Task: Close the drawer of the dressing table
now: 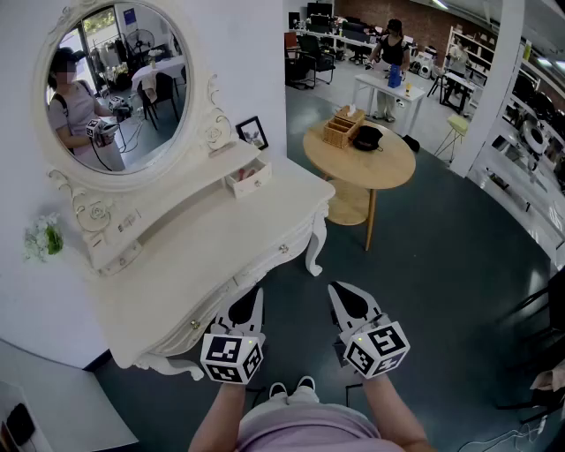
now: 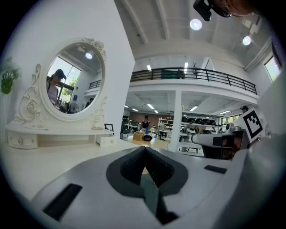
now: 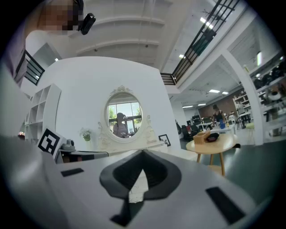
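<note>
White counter (image 1: 221,243) has its small far drawer (image 1: 249,179) sticking out; left tool (image 1: 255,293) and right tool (image 1: 341,289) are closed, empty.

No word, brand or number can be read anywhere. The only printed marks are black-and-white square code patterns on the left cube (image 1: 232,357) and the right cube (image 1: 375,347), which sit on the grippers and carry no letters or digits. A small blue panel (image 1: 130,16) shows in the mirror (image 1: 119,84), and a framed picture (image 1: 252,132) stands by the back right corner of the dressing table (image 1: 203,256). Both are too small to read.
</note>
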`<state>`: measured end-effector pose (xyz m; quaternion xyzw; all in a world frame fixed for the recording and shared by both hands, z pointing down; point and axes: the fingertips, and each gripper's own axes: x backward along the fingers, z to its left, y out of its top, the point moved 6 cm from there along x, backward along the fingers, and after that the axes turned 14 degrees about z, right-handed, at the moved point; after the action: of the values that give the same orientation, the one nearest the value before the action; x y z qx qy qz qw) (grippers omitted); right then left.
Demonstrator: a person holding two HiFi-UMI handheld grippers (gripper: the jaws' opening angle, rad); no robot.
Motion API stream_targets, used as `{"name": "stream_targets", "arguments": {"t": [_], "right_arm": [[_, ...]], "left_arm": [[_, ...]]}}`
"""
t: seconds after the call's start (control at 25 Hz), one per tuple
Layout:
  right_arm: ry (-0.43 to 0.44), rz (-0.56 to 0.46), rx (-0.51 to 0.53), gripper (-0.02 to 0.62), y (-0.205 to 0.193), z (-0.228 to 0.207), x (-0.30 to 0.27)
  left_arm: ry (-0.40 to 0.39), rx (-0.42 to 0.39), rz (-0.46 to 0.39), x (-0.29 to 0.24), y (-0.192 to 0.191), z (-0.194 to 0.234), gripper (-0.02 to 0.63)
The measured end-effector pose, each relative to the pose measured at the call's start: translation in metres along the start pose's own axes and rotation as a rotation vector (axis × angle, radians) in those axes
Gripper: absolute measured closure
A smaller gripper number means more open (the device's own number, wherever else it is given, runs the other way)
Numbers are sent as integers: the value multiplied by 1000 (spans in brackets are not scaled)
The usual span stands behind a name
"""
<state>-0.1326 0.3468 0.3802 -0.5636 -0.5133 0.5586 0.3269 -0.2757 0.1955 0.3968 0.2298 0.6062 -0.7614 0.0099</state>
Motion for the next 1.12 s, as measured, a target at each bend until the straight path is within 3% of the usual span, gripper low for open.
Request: {"name": "stream_targets", "arguments": {"t": [0.4, 0.44, 0.52, 0.8, 1.12], "right_arm": [[-3, -2, -25, 590, -4, -26, 9], [-2, -9, -30, 576, -4, -29, 10], [-4, -13, -34, 507, -4, -34, 11], [7, 2, -51, 331, -5, -50, 11], [6, 13, -73, 248, -1, -68, 4]], "left_arm": [[12, -57, 5, -16, 1, -25, 603], [14, -53, 5, -18, 1, -26, 590], [19, -48, 3, -20, 1, -27, 506], [54, -29, -7, -30, 1, -28, 376], [75, -37, 2, -49, 7, -22, 267]]}}
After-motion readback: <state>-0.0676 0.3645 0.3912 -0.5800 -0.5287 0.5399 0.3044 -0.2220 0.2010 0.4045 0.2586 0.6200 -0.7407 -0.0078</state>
